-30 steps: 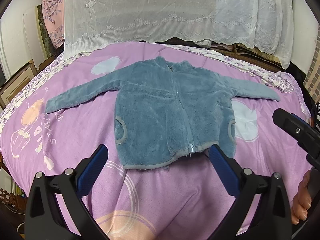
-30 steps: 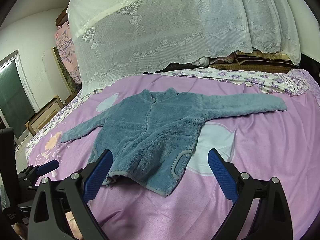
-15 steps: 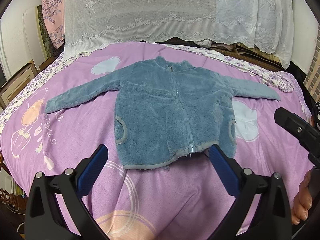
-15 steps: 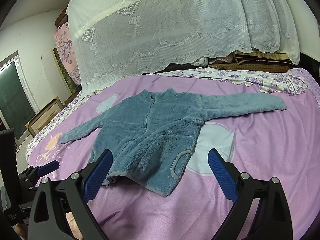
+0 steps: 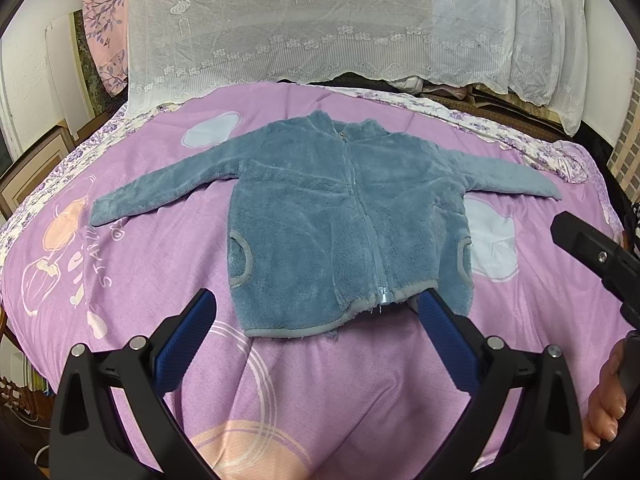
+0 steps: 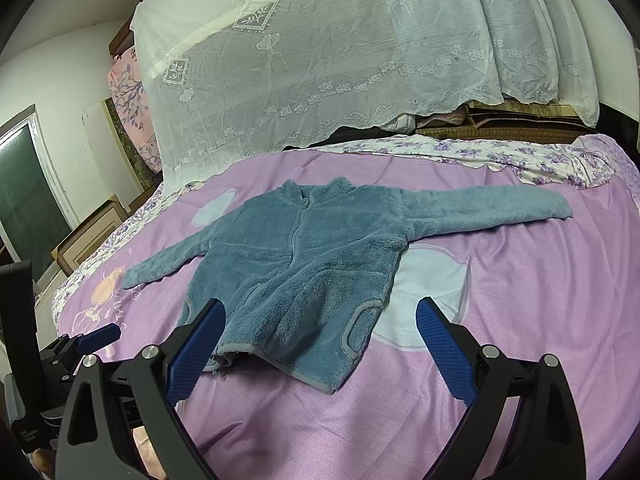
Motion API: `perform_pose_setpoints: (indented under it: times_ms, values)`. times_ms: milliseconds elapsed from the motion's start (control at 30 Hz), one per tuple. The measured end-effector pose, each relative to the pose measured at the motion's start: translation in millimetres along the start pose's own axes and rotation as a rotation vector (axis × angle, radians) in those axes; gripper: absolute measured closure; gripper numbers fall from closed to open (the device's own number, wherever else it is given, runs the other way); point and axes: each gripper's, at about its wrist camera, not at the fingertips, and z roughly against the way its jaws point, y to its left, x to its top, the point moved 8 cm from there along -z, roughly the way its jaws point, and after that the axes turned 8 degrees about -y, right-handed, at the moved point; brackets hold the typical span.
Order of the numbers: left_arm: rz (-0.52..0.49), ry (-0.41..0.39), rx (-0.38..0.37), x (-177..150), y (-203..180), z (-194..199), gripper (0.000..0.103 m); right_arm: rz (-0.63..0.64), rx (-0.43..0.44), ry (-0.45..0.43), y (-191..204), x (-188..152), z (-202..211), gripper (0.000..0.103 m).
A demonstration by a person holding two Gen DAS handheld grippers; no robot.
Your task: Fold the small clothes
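Note:
A small blue-grey fleece jacket [image 5: 344,224] lies flat and zipped on the purple bedspread [image 5: 160,264], both sleeves spread out sideways. In the right wrist view the same jacket [image 6: 296,264] sits left of centre, its right sleeve [image 6: 492,208] reaching far right. My left gripper [image 5: 316,312] hovers open just short of the jacket's hem, nothing between its blue pads. My right gripper [image 6: 320,320] is open too, above the hem's right corner, holding nothing. The right gripper's body [image 5: 596,256] shows at the left wrist view's right edge.
A white lace cover [image 5: 340,24] drapes over stacked bedding behind the jacket. A floral quilt edge [image 6: 480,152] runs along the back right. Wooden furniture [image 6: 88,236] stands off the bed's left side. A person's hand [image 5: 608,400] shows at the lower right.
Almost nothing differs; the right gripper's body has drifted very slightly in the left wrist view. The jacket has not moved.

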Motion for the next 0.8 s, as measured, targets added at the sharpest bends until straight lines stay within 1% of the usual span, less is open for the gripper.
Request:
perform_pose_setpoints:
  times_ms: [300, 500, 700, 800]
  values:
    - [-0.001, 0.001, 0.000, 0.2, -0.2, -0.1, 0.004, -0.004, 0.000, 0.000, -0.5, -0.2, -0.3, 0.006]
    - [0.000, 0.010, 0.000, -5.9, -0.1, -4.4, 0.004, -0.010, -0.003, 0.003, -2.9, -1.7, -1.2, 0.006]
    - [-0.001, 0.031, -0.003, -5.5, -2.8, -10.4, 0.004, -0.023, -0.010, 0.010, -9.3, -3.9, -5.9, 0.005]
    - [0.007, 0.048, -0.010, -6.1, -3.6, -18.1, 0.004, -0.050, -0.018, 0.018, -18.3, -6.4, -12.9, 0.003]
